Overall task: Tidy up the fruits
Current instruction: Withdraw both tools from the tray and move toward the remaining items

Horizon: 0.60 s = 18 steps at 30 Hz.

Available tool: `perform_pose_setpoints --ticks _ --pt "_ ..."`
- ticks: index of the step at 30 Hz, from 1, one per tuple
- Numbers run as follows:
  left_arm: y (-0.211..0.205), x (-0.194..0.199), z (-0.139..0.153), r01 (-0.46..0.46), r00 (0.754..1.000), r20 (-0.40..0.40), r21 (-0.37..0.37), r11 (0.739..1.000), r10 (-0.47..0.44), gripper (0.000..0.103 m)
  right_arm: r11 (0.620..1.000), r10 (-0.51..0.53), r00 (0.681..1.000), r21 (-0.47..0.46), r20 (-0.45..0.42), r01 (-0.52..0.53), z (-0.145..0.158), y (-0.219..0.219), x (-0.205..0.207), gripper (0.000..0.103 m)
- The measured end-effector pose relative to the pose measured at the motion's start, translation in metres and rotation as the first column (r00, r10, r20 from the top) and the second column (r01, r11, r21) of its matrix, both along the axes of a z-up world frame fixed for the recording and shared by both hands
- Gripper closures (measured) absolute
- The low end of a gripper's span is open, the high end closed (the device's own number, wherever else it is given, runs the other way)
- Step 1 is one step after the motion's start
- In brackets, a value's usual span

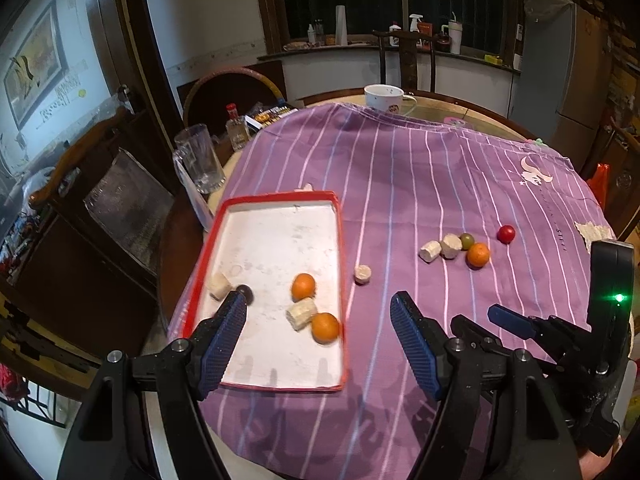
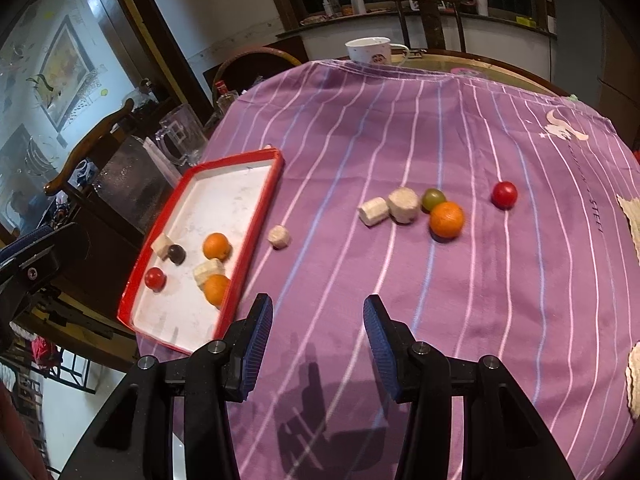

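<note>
Mid-sort. Red tray [image 2: 262, 184] at nine o'clock holds several fruits; loose orange [image 2: 447, 219] lies at one o'clock. Left gripper [image 1: 318, 316] and right gripper [image 2: 318, 316] both spread, empty. Next, probably: reach for the loose cluster.

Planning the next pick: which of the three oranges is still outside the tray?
The orange on the purple cloth, touching the green fruit. The other two oranges already lie in the red tray.
</note>
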<state>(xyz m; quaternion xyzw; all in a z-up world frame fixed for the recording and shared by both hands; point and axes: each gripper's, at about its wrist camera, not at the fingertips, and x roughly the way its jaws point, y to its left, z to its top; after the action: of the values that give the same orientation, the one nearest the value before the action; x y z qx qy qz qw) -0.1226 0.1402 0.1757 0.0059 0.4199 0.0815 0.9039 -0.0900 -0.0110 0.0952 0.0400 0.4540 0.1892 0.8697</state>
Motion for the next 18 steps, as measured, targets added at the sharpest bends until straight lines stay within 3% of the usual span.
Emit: perform_pose_setpoints --ticks 5,11,18 --pt "-0.005 0.015 -0.027 -0.01 0.998 -0.064 -0.102 0.995 0.004 0.029 0.999 -0.027 0.999 -0.025 -0.037 0.026 -0.013 -0.022 0.004 0.051" --pt "-0.026 0.04 -0.073 -0.01 0.985 -0.168 -0.247 0.969 -0.033 0.029 0.993 -0.098 0.99 -0.078 -0.106 0.089 -0.036 -0.061 0.013 0.051" --pt "-0.056 0.071 -0.106 0.019 0.97 -0.222 -0.335 0.942 -0.099 0.029 0.987 -0.135 0.98 -0.101 -0.146 0.121 -0.055 -0.099 0.028 0.051"
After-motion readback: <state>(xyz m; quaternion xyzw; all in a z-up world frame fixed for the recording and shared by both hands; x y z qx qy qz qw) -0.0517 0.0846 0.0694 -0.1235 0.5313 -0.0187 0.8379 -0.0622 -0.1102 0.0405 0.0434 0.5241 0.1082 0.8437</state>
